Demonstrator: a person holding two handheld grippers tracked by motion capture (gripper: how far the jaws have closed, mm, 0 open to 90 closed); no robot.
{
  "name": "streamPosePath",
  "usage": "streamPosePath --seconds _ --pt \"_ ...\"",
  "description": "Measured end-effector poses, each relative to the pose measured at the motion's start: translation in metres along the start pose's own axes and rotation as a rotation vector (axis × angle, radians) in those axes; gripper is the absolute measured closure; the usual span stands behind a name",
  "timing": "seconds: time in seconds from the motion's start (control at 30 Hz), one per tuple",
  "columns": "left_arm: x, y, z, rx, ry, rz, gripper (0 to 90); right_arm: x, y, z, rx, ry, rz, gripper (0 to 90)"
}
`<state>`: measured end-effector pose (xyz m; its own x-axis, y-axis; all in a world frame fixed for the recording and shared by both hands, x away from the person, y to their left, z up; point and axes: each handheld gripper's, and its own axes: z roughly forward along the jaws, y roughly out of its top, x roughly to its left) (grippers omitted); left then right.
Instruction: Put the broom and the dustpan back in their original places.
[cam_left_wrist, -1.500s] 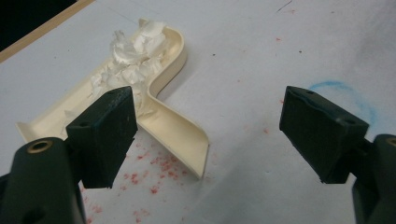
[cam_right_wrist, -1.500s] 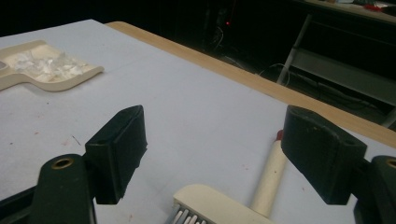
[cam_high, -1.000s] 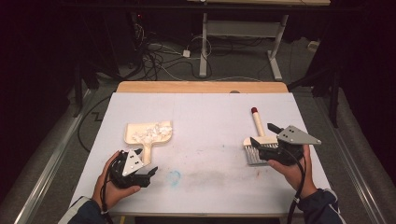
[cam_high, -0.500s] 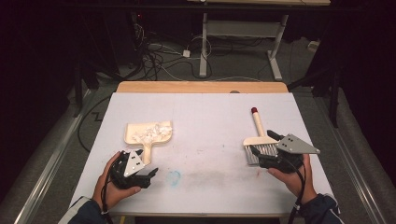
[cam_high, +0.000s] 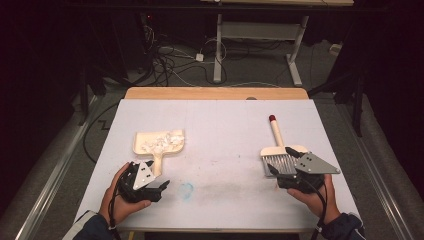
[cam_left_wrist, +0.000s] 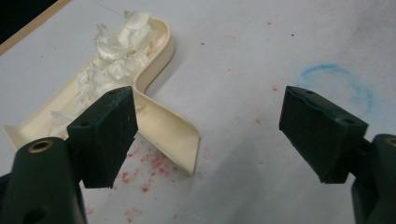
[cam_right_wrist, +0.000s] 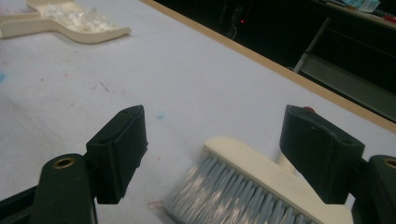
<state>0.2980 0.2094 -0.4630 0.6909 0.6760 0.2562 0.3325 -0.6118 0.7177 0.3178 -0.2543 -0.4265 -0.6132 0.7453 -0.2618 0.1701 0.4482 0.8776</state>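
A cream dustpan (cam_high: 159, 142) lies left of centre on the table, with white paper scraps (cam_high: 161, 140) heaped in it. My left gripper (cam_high: 161, 189) rests just in front of its handle, open. In the left gripper view the dustpan's handle (cam_left_wrist: 161, 128) ends beside the left jaw, untouched, and the left gripper (cam_left_wrist: 210, 116) is empty. At the right lies a cream hand brush (cam_high: 279, 152) with grey bristles and a red-tipped handle. My right gripper (cam_high: 281, 161) sits at its bristle end, open. The brush (cam_right_wrist: 252, 186) lies low between the wide jaws of the right gripper (cam_right_wrist: 215, 140).
The white table cover (cam_high: 225, 125) carries a faint blue ring (cam_high: 186, 189) and small red specks (cam_left_wrist: 149, 163) near the left gripper. A wooden edge (cam_high: 215, 93) runs along the far side. Beyond it are cables and a metal desk frame (cam_high: 255, 35) on the floor.
My right gripper has drawn back toward the near edge, while the brush stays where it lay. The left gripper and the dustpan have hardly moved.
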Motion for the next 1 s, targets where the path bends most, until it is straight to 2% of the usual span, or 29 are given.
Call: streamPosePath --seconds 0.37,0.53,0.7,0.87,1.0 --pt "-0.001 0.001 0.001 -0.004 -0.007 0.006 18.7 0.004 -0.018 -0.008 0.017 0.011 0.003 24.1" --pt "-0.001 0.002 0.001 -0.009 -0.012 0.007 18.7 0.005 -0.027 -0.015 0.025 -0.006 0.005 24.1" --pt "0.000 0.002 0.001 -0.013 -0.012 0.005 18.7 0.006 -0.036 -0.022 0.037 -0.004 0.025 24.0" --pt "-0.001 0.004 0.002 -0.015 -0.013 0.008 18.7 0.008 -0.043 -0.023 0.065 -0.015 0.000 24.0" --pt "-0.002 0.003 0.003 -0.005 -0.012 0.016 18.7 0.006 -0.041 -0.024 0.052 -0.019 0.001 24.0"
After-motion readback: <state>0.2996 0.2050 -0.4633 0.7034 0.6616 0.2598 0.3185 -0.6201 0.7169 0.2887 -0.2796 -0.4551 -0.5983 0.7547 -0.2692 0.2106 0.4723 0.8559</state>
